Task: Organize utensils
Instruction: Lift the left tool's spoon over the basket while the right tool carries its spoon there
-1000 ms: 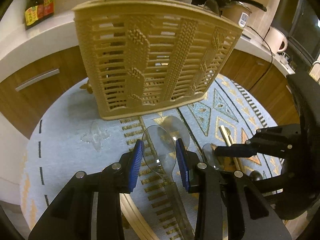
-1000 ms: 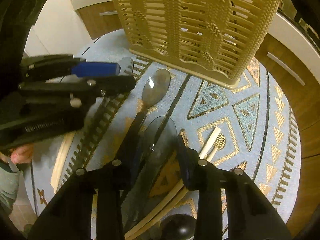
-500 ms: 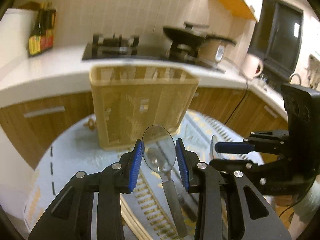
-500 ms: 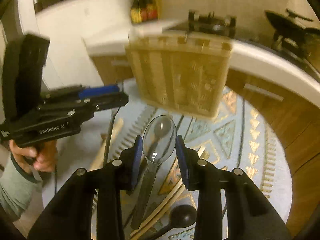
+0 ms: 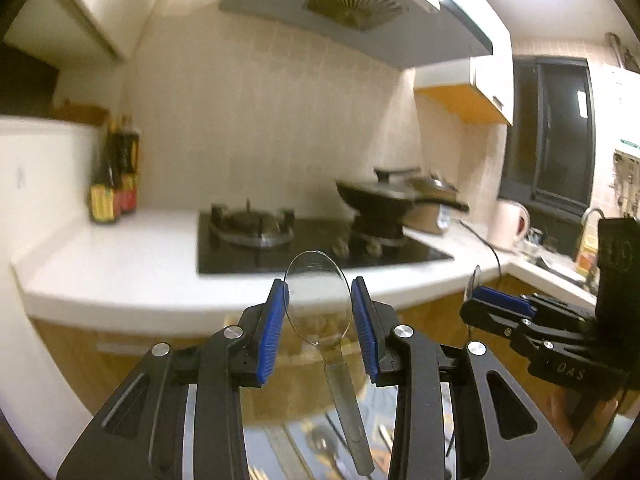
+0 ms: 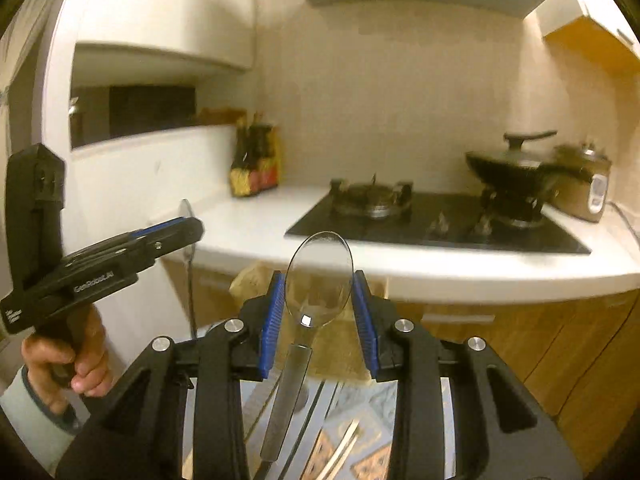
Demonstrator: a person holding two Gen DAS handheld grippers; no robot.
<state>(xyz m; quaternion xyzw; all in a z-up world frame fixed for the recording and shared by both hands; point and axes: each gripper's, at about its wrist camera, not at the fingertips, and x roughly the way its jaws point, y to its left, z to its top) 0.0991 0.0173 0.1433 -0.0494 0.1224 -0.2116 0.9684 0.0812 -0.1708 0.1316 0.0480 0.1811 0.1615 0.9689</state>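
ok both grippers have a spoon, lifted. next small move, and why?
Probably tip both grippers down toward the basket. Left gripper and right gripper each clamp a clear spoon by the bowl, handles hanging, and both views face the stove, with the basket low, behind the fingers.

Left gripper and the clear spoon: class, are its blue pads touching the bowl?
Touching. Left wrist view: both pads of the left gripper press the clear spoon's bowl edges.
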